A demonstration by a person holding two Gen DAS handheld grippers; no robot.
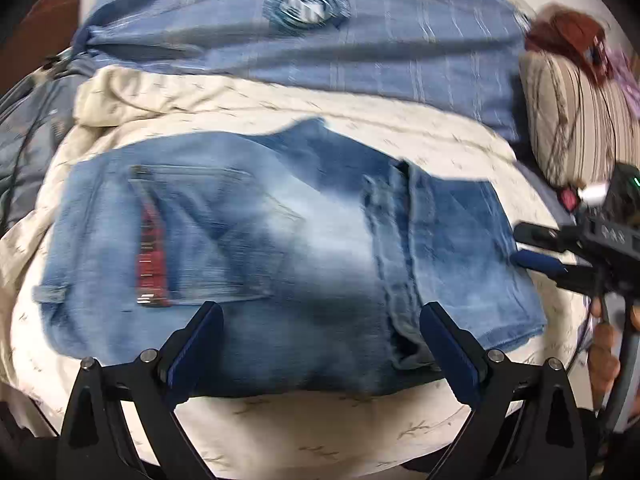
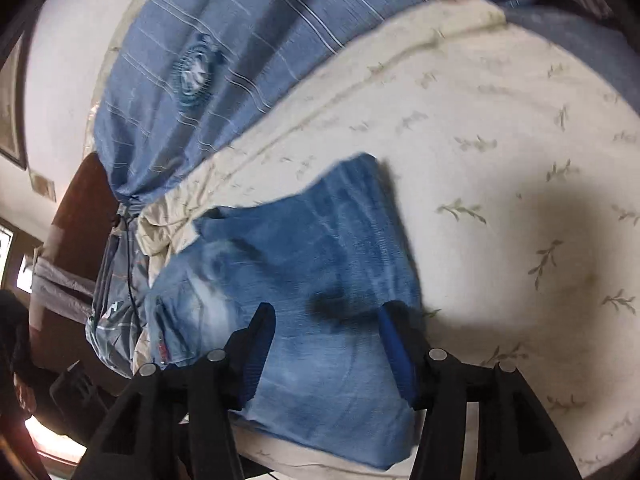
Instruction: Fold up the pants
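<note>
A bed (image 1: pixel 360 412) covered with a cream sheet printed with small leaf sprigs fills both views, with a blue striped blanket (image 1: pixel 320 52) bunched along its far side and a striped pillow (image 1: pixel 572 120) at the right edge of the left wrist view. On the sheet lies a pair of faded blue jeans (image 1: pixel 280 248), folded into a broad, flat rectangle. The left gripper (image 1: pixel 322 348) hovers over the near edge of the jeans with its fingers (image 1: pixel 200 344) spread wide; nothing is between them and they do not appear to press on the denim. The right gripper (image 2: pixel 326 344) sits above the right end of the folded jeans (image 2: pixel 320 272), its fingers (image 2: pixel 394 344) parted about halfway, holding nothing; from the left wrist view it shows at the right edge (image 1: pixel 536 248), with a hand (image 1: pixel 604 352) on its handle. The long axis of the jeans runs left to right across the left wrist view: a back pocket with a red label sits toward the left end, and the layered fold edges lie toward the right end. Both views are blurred.
</note>
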